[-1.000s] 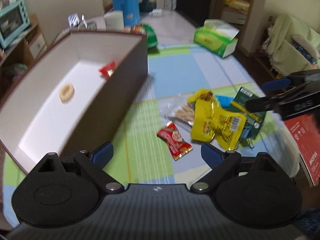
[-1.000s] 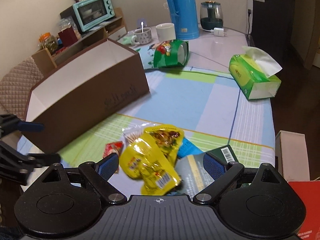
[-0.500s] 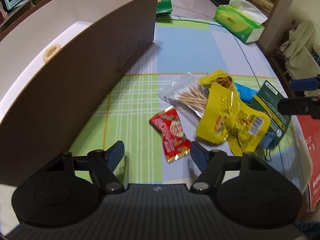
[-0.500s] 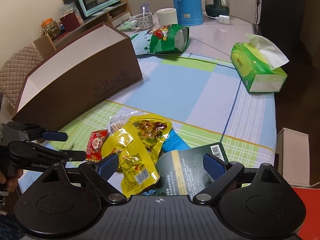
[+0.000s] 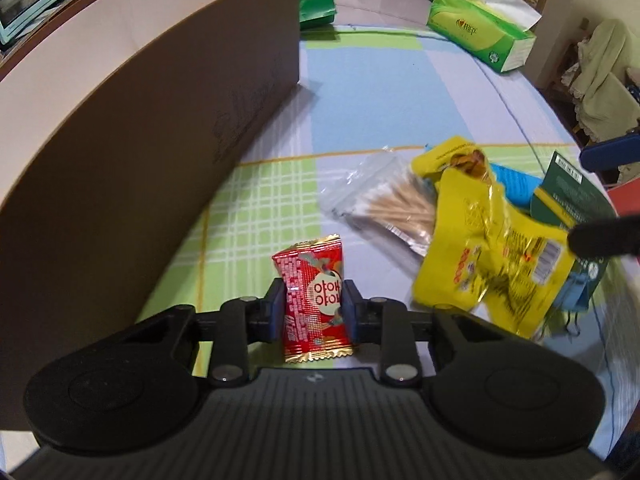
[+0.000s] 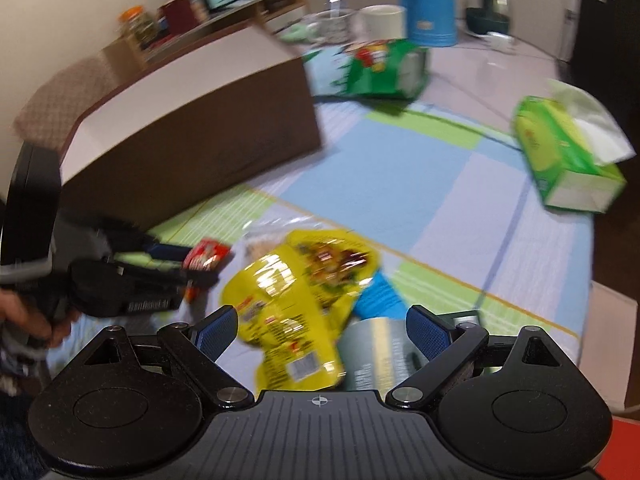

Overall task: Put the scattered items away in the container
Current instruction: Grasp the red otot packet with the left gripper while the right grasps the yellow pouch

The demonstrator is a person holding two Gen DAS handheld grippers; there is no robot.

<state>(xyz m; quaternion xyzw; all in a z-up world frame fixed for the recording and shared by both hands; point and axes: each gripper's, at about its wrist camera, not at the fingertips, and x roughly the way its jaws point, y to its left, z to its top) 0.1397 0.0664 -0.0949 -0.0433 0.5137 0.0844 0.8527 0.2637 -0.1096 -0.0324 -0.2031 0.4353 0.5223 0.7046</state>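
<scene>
Judging from how things lie, the tidying is only partly done: the red candy packet [image 5: 314,300] is pinched upright between the pressed-in fingers of the left gripper [image 5: 313,307], just above the checked tablecloth [image 5: 380,120] and close beside the long brown wall of the cardboard box [image 5: 160,128], into which it has yet to be carried. Left scattered toward the table's right edge are the bag of cotton swabs [image 5: 384,204], the overlapping yellow snack pouches [image 5: 492,252], a blue item partly hidden under them, and the dark green packet [image 5: 572,188]. The right gripper [image 6: 322,330] is held spread wide, empty, just over the yellow pouches, which are judged its likely next pick. The box's inside cannot be seen now. The green tissue box [image 5: 480,32] and green snack bag [image 5: 316,0] at the far end are not clearly part of the job. Compared with half a second earlier, the left fingers, then open around the flat-lying red packet, have been closed on it and the packet has been stood up; the right gripper has been brought lower and nearer the pile.
</scene>
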